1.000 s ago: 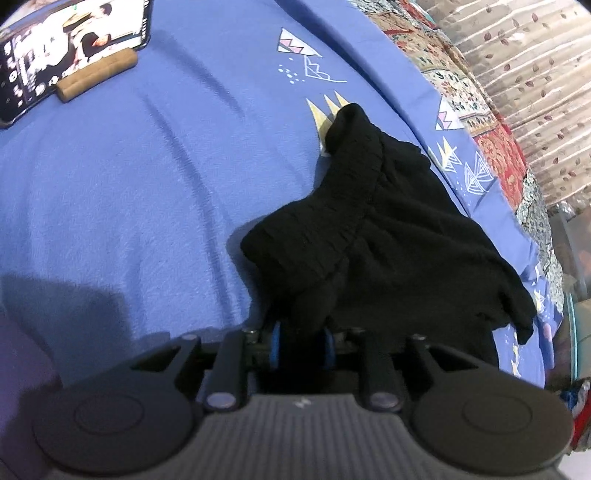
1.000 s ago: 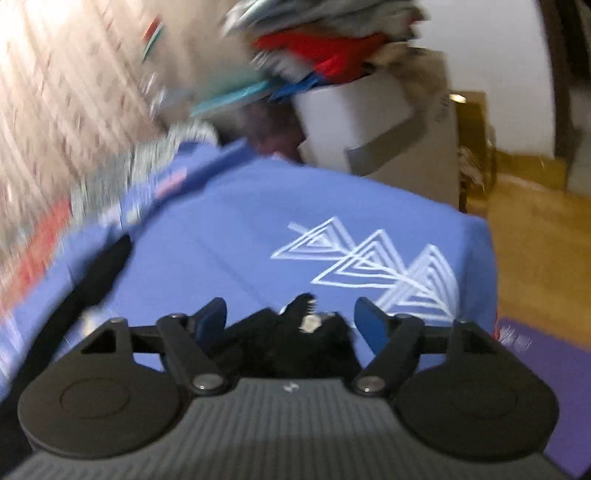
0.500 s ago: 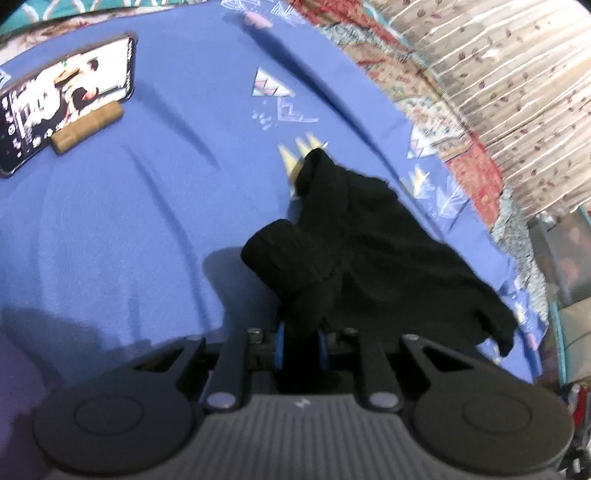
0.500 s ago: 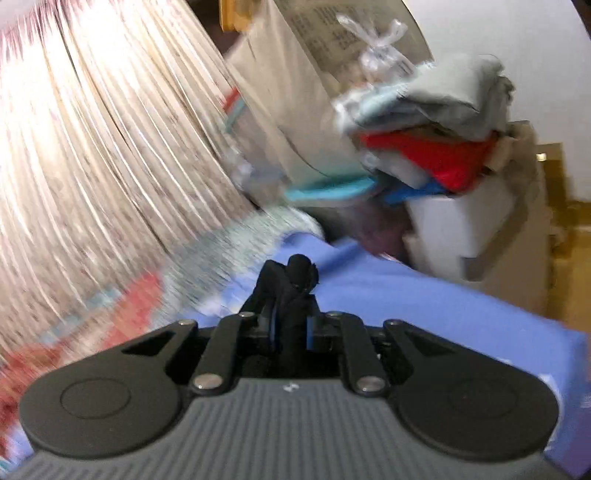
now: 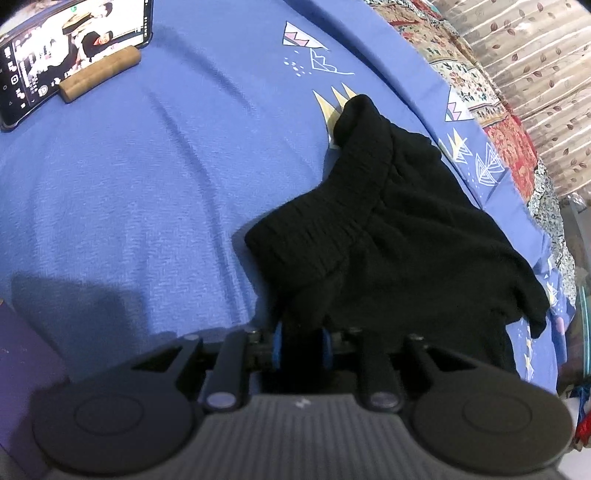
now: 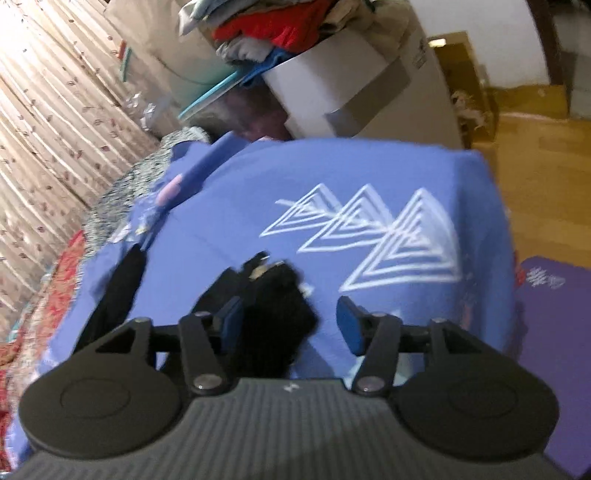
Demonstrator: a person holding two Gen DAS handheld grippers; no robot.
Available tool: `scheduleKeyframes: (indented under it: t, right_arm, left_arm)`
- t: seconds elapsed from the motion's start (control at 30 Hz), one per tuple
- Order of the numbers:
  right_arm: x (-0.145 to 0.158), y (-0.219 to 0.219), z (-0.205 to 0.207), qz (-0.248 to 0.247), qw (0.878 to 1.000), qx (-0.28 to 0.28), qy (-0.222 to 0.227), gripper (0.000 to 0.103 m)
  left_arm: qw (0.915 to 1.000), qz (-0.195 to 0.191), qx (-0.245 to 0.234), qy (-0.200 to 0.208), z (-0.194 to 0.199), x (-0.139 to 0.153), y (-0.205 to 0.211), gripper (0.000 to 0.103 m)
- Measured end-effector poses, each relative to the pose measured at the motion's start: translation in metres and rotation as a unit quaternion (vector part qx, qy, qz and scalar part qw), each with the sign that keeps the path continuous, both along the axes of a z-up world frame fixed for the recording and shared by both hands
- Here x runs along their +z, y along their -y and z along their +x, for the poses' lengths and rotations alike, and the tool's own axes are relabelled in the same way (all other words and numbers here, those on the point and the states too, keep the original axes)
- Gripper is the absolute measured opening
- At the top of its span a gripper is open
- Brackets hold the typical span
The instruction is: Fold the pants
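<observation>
The left claw is pinched tight on a bunched fold of the black pants, which spread away from it over the blue bedsheet, waistband rising toward the patterned quilt at the far edge. The right claw has just been opening and now stands fairly wide, a dark clump of the pants lying loose between its jaws against its left finger, with a pile of clothes beyond the bed corner.

A bedroom at home: a bed under a blue sheet, leaf-print curtains, a bin heaped with clothes, a phone propped on the bed.
</observation>
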State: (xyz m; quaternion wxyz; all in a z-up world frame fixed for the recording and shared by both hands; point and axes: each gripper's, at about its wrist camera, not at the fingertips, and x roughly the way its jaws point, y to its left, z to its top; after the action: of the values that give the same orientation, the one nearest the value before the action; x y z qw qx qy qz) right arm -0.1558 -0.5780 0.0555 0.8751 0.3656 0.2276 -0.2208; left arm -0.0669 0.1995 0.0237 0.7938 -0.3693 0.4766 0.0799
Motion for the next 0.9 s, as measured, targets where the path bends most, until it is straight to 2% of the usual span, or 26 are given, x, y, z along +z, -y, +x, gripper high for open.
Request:
scheduleKeyframes:
  t: [0.03,0.07,0.1,0.13,0.17,0.23,0.27,0.3,0.33,0.4,0.47,0.6,0.67,0.7,0.73,0.77,0.8,0.83,0.9]
  right_arm:
    - [0.001,-0.007,0.005,-0.003,1.000,0.004,-0.005,0.051]
    - [0.001,-0.010,0.012,-0.008,1.000,0.010,-0.020,0.037]
    - [0.002,-0.015,0.021,-0.024,0.999,0.011,-0.047,0.014]
    - [0.005,-0.020,0.022,-0.044,0.997,0.008,-0.062,0.013]
    - [0.015,-0.024,0.018,-0.060,0.997,-0.002,-0.042,0.012]
    - [0.034,-0.027,-0.010,-0.078,0.996,-0.027,0.046,0.012]
    - [0.038,-0.025,-0.020,-0.086,0.994,-0.037,0.061,0.012]
    - [0.037,-0.021,-0.024,-0.093,0.994,-0.050,0.041,0.012]
    - [0.028,-0.015,-0.023,-0.091,0.994,-0.061,-0.005,0.012]
    - [0.001,-0.004,-0.019,-0.057,0.990,-0.078,-0.100,0.012]
    - [0.000,-0.008,-0.027,-0.052,0.992,-0.089,-0.077,0.012]
    - [0.023,-0.020,-0.015,-0.098,0.991,-0.067,-0.057,0.012]
    - [0.026,-0.019,-0.006,-0.113,0.988,-0.060,-0.085,0.015]
    - [0.023,-0.016,-0.003,-0.106,0.988,-0.059,-0.097,0.026]
    - [0.019,-0.012,-0.002,-0.095,0.988,-0.061,-0.110,0.048]
    - [0.014,-0.007,-0.007,-0.085,0.985,-0.076,-0.126,0.058]
    - [0.011,-0.003,-0.013,-0.076,0.984,-0.098,-0.130,0.064]
    - [0.010,0.001,-0.022,-0.064,0.984,-0.112,-0.119,0.064]
    - [0.015,0.005,-0.035,-0.056,0.985,-0.124,-0.101,0.062]
  left_arm:
    - [1.0000,0.000,0.000,0.000,0.000,-0.001,-0.001,0.020]
    - [1.0000,-0.001,0.001,0.000,0.000,-0.002,0.000,0.020]
    - [1.0000,-0.004,0.002,0.000,0.000,-0.002,-0.001,0.020]
    - [1.0000,-0.007,0.004,-0.001,0.000,-0.002,-0.002,0.020]
    - [1.0000,-0.009,0.005,0.000,0.000,-0.002,-0.003,0.020]
    - [1.0000,-0.009,0.002,0.000,-0.001,-0.002,-0.003,0.020]
    - [1.0000,-0.008,0.000,0.000,-0.001,-0.003,-0.003,0.021]
    - [0.9999,-0.010,-0.004,0.000,0.000,-0.005,-0.002,0.021]
    - [0.9999,-0.013,-0.007,-0.001,0.001,-0.007,-0.001,0.022]
    - [0.9999,-0.010,-0.009,-0.005,0.006,-0.009,0.002,0.022]
    - [0.9999,-0.002,-0.012,-0.004,0.006,-0.007,0.006,0.022]
    - [0.9999,-0.005,-0.016,-0.002,0.007,-0.005,0.004,0.022]
    - [0.9999,-0.012,-0.011,0.000,0.004,-0.007,0.002,0.024]
    - [0.9998,-0.013,-0.012,0.001,0.003,-0.007,0.002,0.026]
    - [0.9998,-0.012,-0.015,0.003,0.001,-0.007,0.002,0.027]
    - [0.9997,-0.014,-0.018,0.006,-0.001,-0.007,0.001,0.029]
    - [0.9996,-0.016,-0.020,0.010,-0.005,-0.004,-0.001,0.037]
    - [0.9996,-0.012,-0.022,0.013,-0.009,0.000,-0.004,0.050]
    - [0.9994,0.003,-0.023,0.027,-0.019,0.013,-0.012,0.055]
